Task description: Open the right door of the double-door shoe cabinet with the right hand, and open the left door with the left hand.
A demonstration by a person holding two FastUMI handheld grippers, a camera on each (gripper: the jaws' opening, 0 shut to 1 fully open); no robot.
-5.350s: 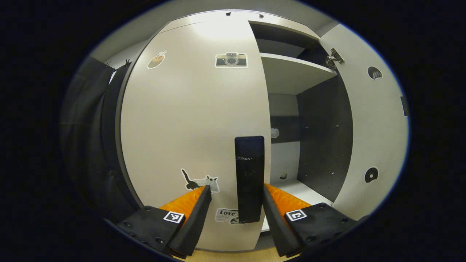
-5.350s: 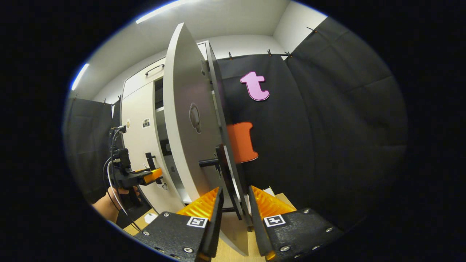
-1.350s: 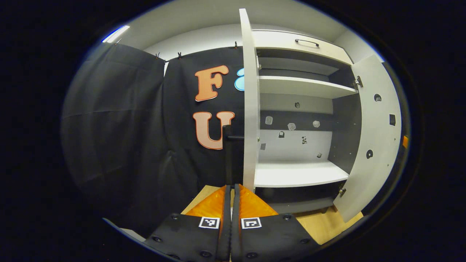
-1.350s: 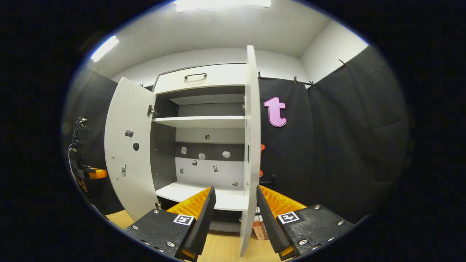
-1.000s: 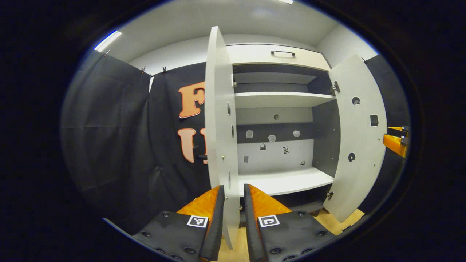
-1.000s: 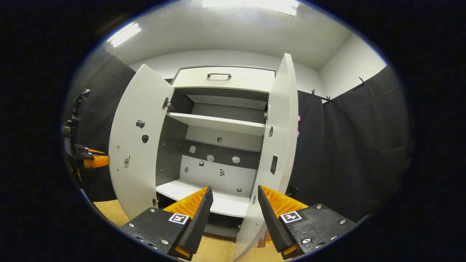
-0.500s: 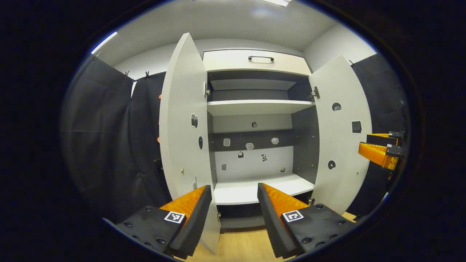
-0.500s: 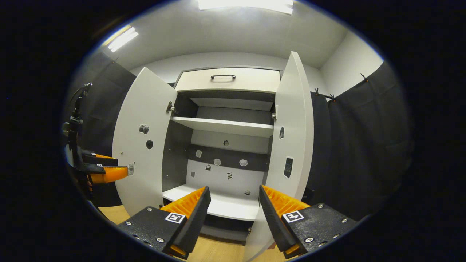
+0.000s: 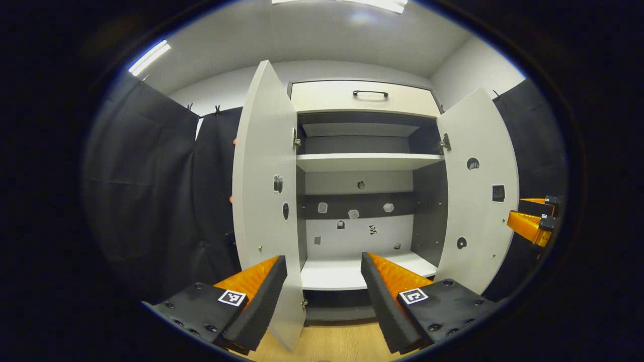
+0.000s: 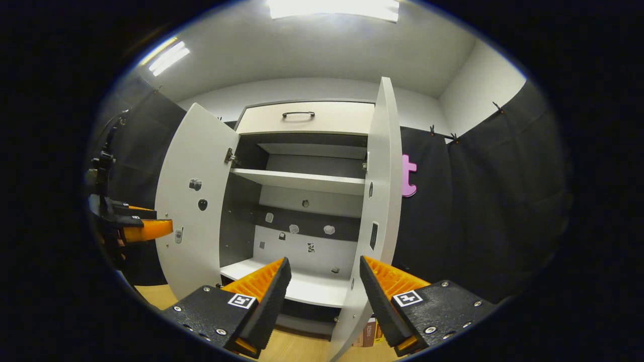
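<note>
The white shoe cabinet (image 9: 365, 103) stands with both doors swung wide. In the left gripper view, the left door (image 9: 264, 191) and right door (image 9: 480, 201) flank the grey interior. My left gripper (image 9: 323, 257) is open, back from the cabinet, holding nothing, its left finger just in front of the left door's lower edge. My right gripper (image 9: 528, 223) shows past the right door. In the right gripper view, my right gripper (image 10: 325, 260) is open and empty, the right door (image 10: 382, 211) seen nearly edge-on. My left gripper (image 10: 143, 229) sits beyond the left door (image 10: 193, 201).
A drawer with a black handle (image 9: 370, 93) tops the cabinet. Inside are an upper shelf (image 9: 362, 161) and a lower shelf (image 9: 352, 274), with small stickers on the back wall. Wood floor (image 9: 332, 342) lies below; black cloth hangs on both sides. Small boxes (image 10: 370, 334) sit behind the right door.
The left door, shut 5.3 s ago, now stands wide. My left gripper shut on its handle, then opened and let go. Both grippers have drawn back and turned to face the cabinet.
</note>
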